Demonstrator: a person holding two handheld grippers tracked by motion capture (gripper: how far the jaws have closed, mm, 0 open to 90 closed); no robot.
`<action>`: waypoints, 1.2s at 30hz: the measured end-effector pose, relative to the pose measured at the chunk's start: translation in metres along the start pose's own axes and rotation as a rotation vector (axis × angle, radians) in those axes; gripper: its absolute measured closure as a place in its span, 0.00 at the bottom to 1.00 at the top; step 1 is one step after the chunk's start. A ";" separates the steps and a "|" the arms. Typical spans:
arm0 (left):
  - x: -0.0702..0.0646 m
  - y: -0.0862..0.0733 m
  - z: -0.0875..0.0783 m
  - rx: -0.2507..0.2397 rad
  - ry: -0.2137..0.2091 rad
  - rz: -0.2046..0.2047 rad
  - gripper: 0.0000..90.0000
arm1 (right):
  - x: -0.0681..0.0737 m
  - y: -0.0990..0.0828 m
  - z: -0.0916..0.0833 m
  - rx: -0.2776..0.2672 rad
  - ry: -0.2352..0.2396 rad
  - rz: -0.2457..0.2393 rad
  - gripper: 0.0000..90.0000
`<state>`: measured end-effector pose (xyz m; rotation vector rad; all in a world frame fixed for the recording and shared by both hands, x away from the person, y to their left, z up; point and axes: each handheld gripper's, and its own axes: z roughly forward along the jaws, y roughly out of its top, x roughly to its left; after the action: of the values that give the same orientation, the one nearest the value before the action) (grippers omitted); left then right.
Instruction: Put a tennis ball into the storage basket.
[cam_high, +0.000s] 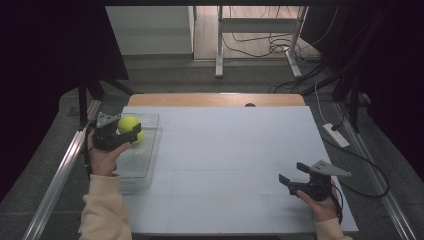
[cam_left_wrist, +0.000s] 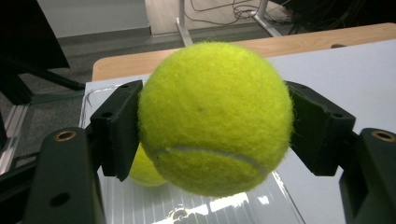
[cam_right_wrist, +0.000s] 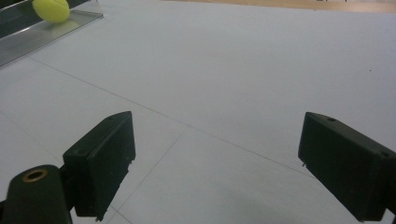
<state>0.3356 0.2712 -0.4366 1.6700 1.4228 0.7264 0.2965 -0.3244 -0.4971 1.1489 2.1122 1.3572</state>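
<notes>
A yellow-green tennis ball (cam_high: 127, 122) is clamped between the jaws of my left gripper (cam_high: 129, 128), just above a clear plastic tray (cam_high: 145, 165) at the table's left edge. In the left gripper view the ball (cam_left_wrist: 215, 116) sits squeezed between both black pads (cam_left_wrist: 119, 126). A second tennis ball (cam_left_wrist: 144, 172) lies in the tray (cam_left_wrist: 196, 205) right beneath it, mostly hidden. My right gripper (cam_high: 291, 172) rests low at the front right of the table, jaws wide apart and holding nothing (cam_right_wrist: 217, 158). Far off in its view are a yellow ball (cam_right_wrist: 51, 9) and the tray's wall (cam_right_wrist: 42, 32).
A white board (cam_high: 225, 160) covers the table, with a wooden strip (cam_high: 215, 99) showing at the back. Metal rails (cam_high: 60, 175) run along both sides. A power strip (cam_high: 336, 135) and cables lie on the floor to the right. A white desk frame (cam_high: 257, 30) stands behind.
</notes>
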 end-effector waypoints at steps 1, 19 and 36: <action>0.000 0.000 0.001 0.006 0.004 0.000 0.30 | 0.000 0.000 0.000 0.000 0.000 0.000 0.12; 0.009 -0.007 0.009 0.104 0.034 0.009 0.30 | 0.001 0.000 0.000 0.001 0.000 -0.002 0.12; 0.016 -0.014 0.019 0.214 0.067 0.000 0.29 | 0.001 0.000 0.000 0.001 0.000 -0.001 0.12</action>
<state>0.3476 0.2838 -0.4600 1.8229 1.5938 0.6535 0.2963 -0.3234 -0.4970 1.1482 2.1130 1.3563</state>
